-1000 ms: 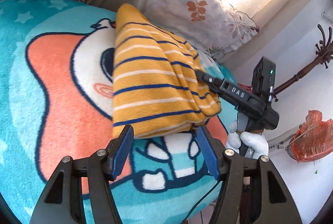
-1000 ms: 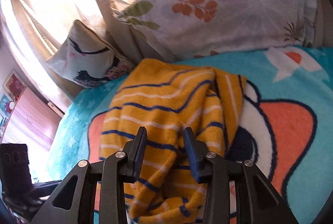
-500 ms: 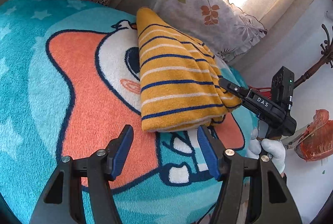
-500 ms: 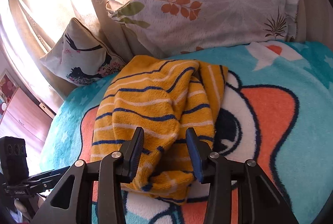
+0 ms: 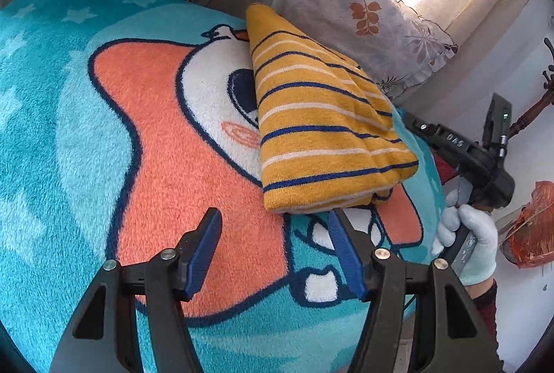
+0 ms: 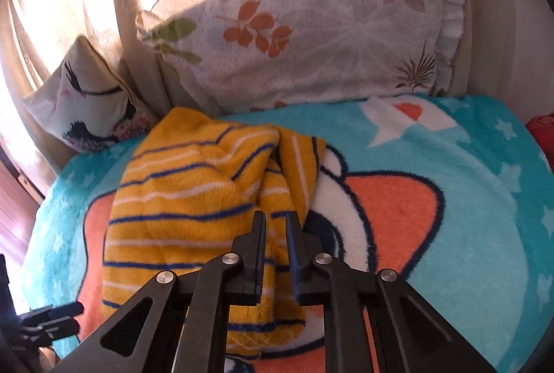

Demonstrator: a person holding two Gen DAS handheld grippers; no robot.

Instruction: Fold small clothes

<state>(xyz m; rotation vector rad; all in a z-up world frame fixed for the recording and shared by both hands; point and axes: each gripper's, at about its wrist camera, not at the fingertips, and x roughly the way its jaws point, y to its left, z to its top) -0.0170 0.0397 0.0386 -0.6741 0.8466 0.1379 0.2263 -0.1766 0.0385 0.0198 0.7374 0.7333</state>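
A folded yellow garment with blue and white stripes (image 5: 318, 123) lies on a teal cartoon blanket (image 5: 104, 137). My left gripper (image 5: 277, 234) is open and empty, just in front of the garment's near edge. In the right wrist view the garment (image 6: 194, 200) lies bunched, and my right gripper (image 6: 276, 234) hangs over its near part with its jaws nearly closed; a narrow gap shows garment between them, with no clear pinch. The right gripper also shows in the left wrist view (image 5: 412, 125) at the garment's right side, held by a gloved hand (image 5: 467, 241).
A leaf-print pillow (image 6: 311, 37) and a bird-print cushion (image 6: 86, 103) stand against the back behind the blanket (image 6: 467, 200). A curtain and bright window lie behind them. A red bag (image 5: 529, 227) and a wooden stand (image 5: 533, 109) are off the bed's right side.
My left gripper has pulled back from the garment and swung left. My right gripper's jaws have narrowed from open to nearly closed and it has backed toward the garment's near edge.
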